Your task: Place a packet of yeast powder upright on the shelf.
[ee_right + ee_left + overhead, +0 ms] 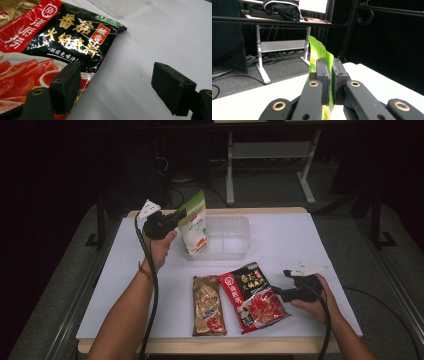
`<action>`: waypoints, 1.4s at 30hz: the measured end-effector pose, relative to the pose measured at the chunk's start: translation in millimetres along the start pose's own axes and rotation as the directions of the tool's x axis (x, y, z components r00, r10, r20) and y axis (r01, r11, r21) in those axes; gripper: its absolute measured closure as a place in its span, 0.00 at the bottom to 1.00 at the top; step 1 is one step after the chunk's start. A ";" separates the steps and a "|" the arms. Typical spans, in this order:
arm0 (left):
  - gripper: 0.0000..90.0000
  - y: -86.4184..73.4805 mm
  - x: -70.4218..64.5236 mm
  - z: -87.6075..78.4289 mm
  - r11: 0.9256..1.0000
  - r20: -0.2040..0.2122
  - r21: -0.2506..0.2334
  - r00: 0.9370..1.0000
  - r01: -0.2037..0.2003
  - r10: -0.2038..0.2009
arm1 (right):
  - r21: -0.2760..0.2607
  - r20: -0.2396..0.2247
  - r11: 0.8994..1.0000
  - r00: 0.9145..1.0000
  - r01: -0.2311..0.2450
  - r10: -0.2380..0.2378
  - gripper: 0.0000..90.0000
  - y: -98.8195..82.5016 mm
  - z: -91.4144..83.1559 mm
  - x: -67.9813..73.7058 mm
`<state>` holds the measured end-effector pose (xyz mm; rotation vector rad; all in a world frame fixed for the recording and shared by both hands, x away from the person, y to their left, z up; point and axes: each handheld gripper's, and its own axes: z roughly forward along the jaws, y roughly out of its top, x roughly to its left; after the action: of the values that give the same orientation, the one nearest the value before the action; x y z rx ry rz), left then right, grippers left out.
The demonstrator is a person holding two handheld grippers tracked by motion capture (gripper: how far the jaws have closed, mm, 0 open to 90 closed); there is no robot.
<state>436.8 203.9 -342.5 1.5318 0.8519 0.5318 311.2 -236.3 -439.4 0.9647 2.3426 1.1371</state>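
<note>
Fingers of the left gripper pinch the green pouch.

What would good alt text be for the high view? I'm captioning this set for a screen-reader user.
The left tool holds a green-and-white pouch by its top edge at the near-left corner of a clear plastic bin. On the white table, a brown packet and a red-and-black packet lie flat, with the open right tool beside the latter.
</note>
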 end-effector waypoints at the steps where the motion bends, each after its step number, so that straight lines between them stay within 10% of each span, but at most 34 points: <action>1: 0.96 0.3 -0.5 -0.5 1.000 -0.004 0.004 1.000 -0.006 0.006 | 0.001 0.000 1.000 1.000 -0.002 0.002 0.25 -0.1 -0.1 0.1; 16: 0.74 4.6 -5.7 -16.0 0.996 0.023 0.044 0.997 -0.080 0.079 | 0.003 -0.004 1.000 1.000 -0.002 0.002 0.26 -0.8 -0.7 0.1; 33: 0.51 -26.7 -18.3 -71.2 0.974 0.130 0.128 0.977 -0.187 0.171 | 0.008 -0.002 1.000 1.000 0.001 -0.001 0.26 0.3 -0.4 2.0; 42: 0.33 -72.9 -33.0 -76.7 0.923 0.260 0.296 0.951 -0.247 0.171 | 0.015 -0.011 1.000 1.000 0.004 -0.004 0.26 2.2 4.0 1.9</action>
<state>343.1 226.4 -397.3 1.9626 0.6184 0.3681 313.1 -231.8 -440.1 0.9613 2.3638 1.1269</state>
